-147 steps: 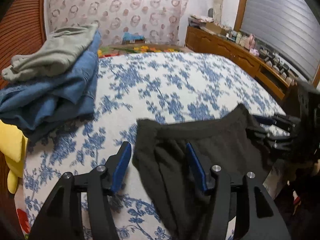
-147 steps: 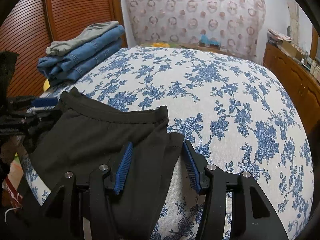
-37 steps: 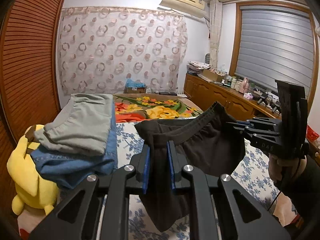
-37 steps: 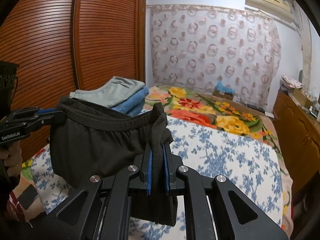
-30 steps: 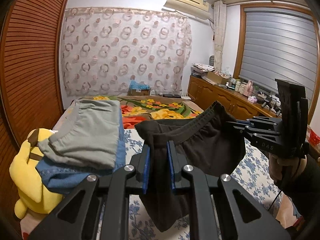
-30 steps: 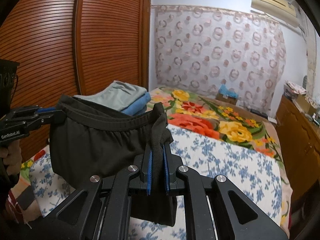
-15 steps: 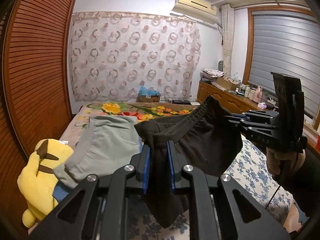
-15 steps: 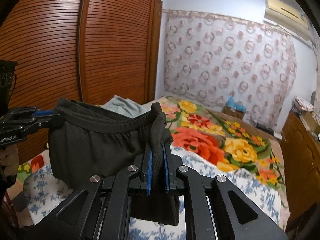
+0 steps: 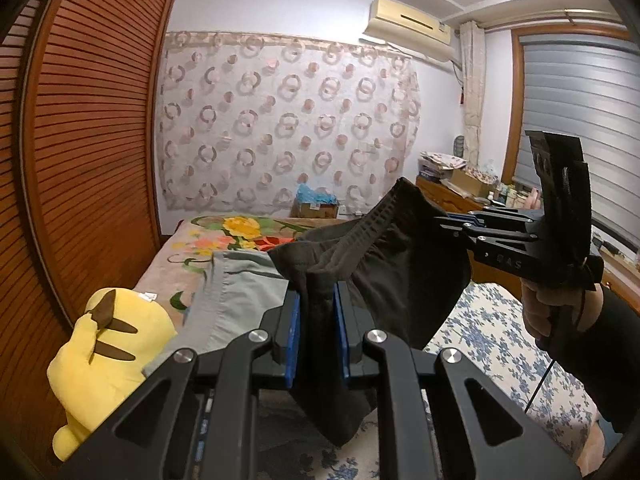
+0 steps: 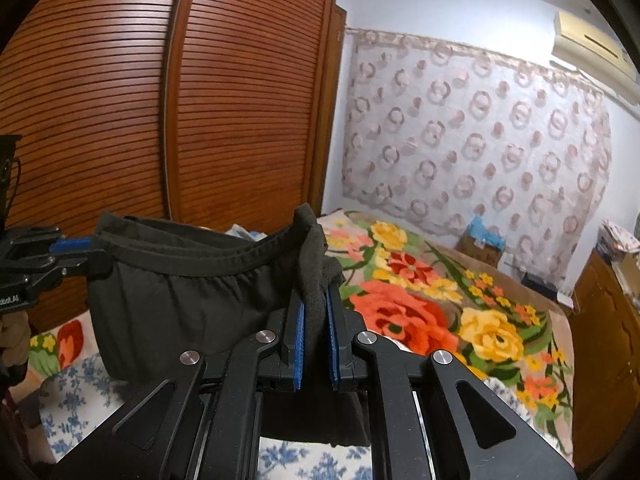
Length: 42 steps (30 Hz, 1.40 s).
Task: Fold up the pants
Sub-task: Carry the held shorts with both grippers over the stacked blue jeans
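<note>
Black pants (image 9: 404, 280) with an elastic waistband hang in the air above the bed, stretched between both grippers. In the left wrist view my left gripper (image 9: 316, 312) is shut on one end of the waistband, and fabric droops below its blue pads. The right gripper (image 9: 444, 220) comes in from the right and pinches the other end. In the right wrist view my right gripper (image 10: 316, 312) is shut on a bunched fold of the pants (image 10: 180, 304), and the left gripper (image 10: 80, 250) holds the far corner at the left. The legs are hidden below.
A grey folded garment (image 9: 236, 300) tops a clothes stack just beyond the left gripper, beside a yellow plush toy (image 9: 104, 344). The bed has a blue-flowered sheet (image 9: 480, 328) and a bright floral blanket (image 10: 420, 312). Louvered wooden doors (image 10: 200, 100) stand left, a wooden dresser (image 10: 604, 340) right.
Both grippers have risen and moved forward along the bed with the pants still stretched between them. The clothes stack and plush toy now sit lower and closer. Neither grip has changed.
</note>
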Available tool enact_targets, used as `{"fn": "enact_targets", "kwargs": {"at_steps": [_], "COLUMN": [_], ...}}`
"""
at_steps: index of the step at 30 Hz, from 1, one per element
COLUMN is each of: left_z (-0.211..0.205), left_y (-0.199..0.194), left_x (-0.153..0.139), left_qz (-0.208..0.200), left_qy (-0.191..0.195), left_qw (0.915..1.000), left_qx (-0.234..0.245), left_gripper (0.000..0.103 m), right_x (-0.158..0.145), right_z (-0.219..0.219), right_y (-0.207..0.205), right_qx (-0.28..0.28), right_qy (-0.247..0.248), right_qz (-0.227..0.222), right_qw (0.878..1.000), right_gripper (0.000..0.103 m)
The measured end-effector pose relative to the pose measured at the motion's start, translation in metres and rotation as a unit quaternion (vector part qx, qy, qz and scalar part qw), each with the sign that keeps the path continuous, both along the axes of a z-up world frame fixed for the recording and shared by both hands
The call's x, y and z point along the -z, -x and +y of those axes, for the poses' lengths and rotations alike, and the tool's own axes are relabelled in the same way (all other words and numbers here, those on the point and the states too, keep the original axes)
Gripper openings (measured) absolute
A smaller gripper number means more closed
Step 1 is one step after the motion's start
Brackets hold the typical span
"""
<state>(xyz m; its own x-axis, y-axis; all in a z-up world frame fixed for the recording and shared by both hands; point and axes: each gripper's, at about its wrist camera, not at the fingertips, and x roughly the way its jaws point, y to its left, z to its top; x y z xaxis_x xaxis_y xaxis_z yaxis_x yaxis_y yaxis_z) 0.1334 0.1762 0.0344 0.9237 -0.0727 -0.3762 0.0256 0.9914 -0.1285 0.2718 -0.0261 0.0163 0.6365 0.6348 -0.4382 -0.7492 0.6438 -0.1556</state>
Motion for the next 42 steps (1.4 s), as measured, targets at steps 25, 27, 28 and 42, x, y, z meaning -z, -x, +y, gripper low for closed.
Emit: {"fn": "enact_targets", "kwargs": {"at_steps": [25, 27, 28, 42], "left_z": [0.049, 0.050, 0.050, 0.050], "left_y": [0.011, 0.011, 0.012, 0.011], "left_x": [0.044, 0.047, 0.049, 0.059], "left_qz": [0.021, 0.025, 0.026, 0.041], "left_qy": [0.035, 0.034, 0.034, 0.042], "left_qw": [0.9953, 0.9948, 0.9946, 0.9926], "left_qx": [-0.088, -0.093, -0.094, -0.106], "left_gripper": [0.014, 0.014, 0.014, 0.014], "right_x": [0.019, 0.023, 0.026, 0.036], "right_z": [0.129, 0.137, 0.141, 0.168], "right_y": [-0.041, -0.044, -0.045, -0.049], "right_qx": [-0.078, -0.081, -0.082, -0.094], "right_qy": [0.062, 0.064, 0.063, 0.067], "right_qz": [-0.028, -0.023, -0.017, -0.006], "right_qw": [0.995, 0.994, 0.995, 0.993], "right_gripper": [0.007, 0.007, 0.007, 0.007]}}
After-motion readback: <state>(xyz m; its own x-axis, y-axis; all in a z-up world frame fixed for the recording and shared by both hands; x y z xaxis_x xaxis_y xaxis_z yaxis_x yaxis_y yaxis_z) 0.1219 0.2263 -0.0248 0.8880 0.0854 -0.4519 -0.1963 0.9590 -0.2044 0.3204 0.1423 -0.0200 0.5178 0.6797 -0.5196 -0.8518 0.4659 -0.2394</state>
